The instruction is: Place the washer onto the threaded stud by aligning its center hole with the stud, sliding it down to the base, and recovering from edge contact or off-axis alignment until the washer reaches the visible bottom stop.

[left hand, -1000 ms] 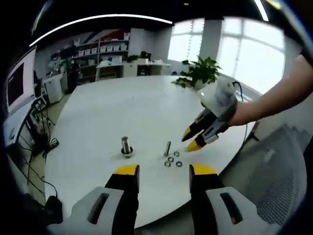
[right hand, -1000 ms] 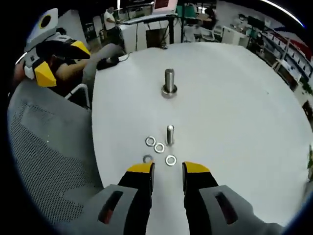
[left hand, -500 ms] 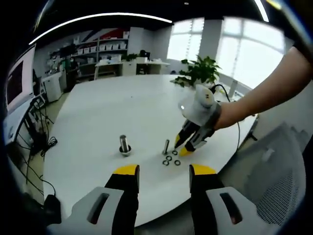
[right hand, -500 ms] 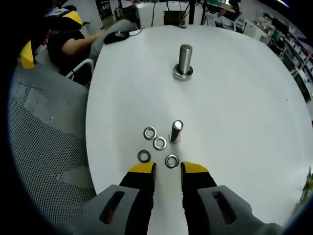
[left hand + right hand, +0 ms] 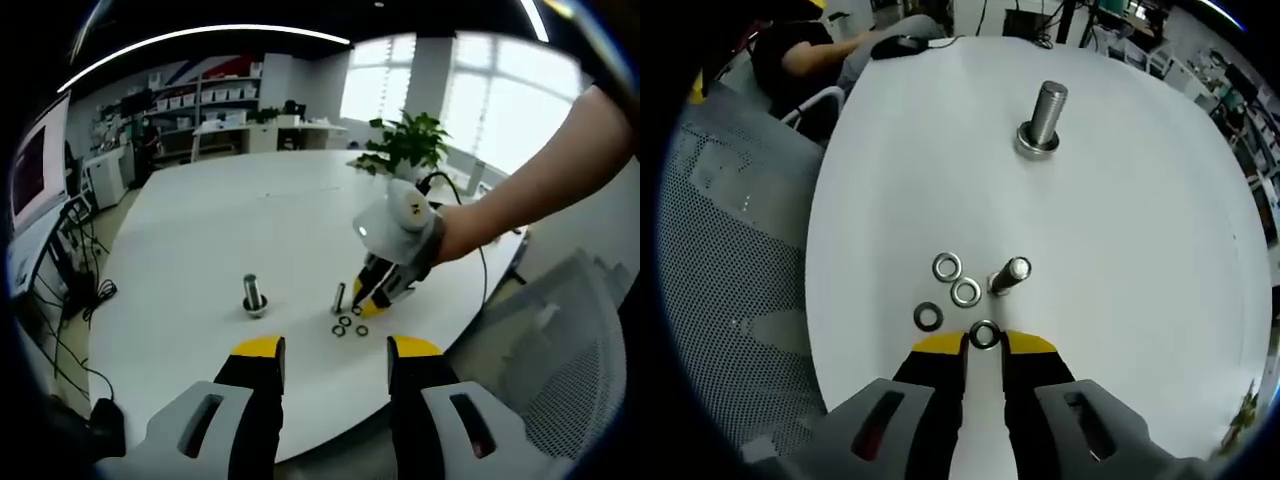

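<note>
We bring the right gripper (image 5: 983, 345) low to the worktop (image 5: 1140, 260), jaws slightly spread around a flat washer (image 5: 983, 334), not yet pinching | small stud (image 5: 1010, 275) just beside, the likely target | left gripper (image 5: 337, 352) idle, jaws spread.

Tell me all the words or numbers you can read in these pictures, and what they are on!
None can be read.
The boxes on the shelves far across the room may carry labels, but they are too small and blurred.
The screen at the edge is too dark and skewed to read.
The washers, bolts, table and tongs show no writing.
</note>
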### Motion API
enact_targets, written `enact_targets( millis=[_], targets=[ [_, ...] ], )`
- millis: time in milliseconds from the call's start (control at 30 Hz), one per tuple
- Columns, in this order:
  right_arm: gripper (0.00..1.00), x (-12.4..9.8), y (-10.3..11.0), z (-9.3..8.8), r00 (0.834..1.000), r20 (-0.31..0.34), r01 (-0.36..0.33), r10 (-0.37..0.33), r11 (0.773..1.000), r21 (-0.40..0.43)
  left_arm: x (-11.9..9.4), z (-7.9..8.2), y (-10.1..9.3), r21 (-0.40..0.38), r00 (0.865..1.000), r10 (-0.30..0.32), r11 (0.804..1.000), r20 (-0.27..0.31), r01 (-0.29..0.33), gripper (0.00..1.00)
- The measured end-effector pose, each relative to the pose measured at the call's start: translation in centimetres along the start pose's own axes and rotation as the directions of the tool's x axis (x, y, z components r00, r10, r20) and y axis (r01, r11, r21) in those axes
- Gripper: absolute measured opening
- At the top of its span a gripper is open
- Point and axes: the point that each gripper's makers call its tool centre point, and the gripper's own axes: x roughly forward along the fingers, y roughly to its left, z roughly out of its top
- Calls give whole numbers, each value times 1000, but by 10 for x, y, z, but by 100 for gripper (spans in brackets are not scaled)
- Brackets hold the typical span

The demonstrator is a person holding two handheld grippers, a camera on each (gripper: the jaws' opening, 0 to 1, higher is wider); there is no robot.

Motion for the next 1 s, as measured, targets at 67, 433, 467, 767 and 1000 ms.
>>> enact_targets(
  millis=[67,433,467,767,1000],
  targets=[
    [16,0,0,-3,1000,-12,-10,10,1000,-3,0,-1,0,-15,1000,-9,1000,-3,8,39],
    [16,-6,-5,-27,995,-90,-32,31,999,-15,1,-3,-1,-4,1000,-10,1000,-13,10,39],
    [16,-5,-5,-26,995,-99,-32,31,999,-9,1,-3,-1,-4,1000,-10,1000,-14,10,39],
    [17,-6,-4,-25,987,-159,-34,32,999,-11,-1,-1,-2,-15,1000,-13,1000,2,13,39],
    [17,-6,-4,-25,984,-176,-30,29,1000,-2,1,-2,-3,-1,1000,-18,1000,-7,18,39]
  ],
)
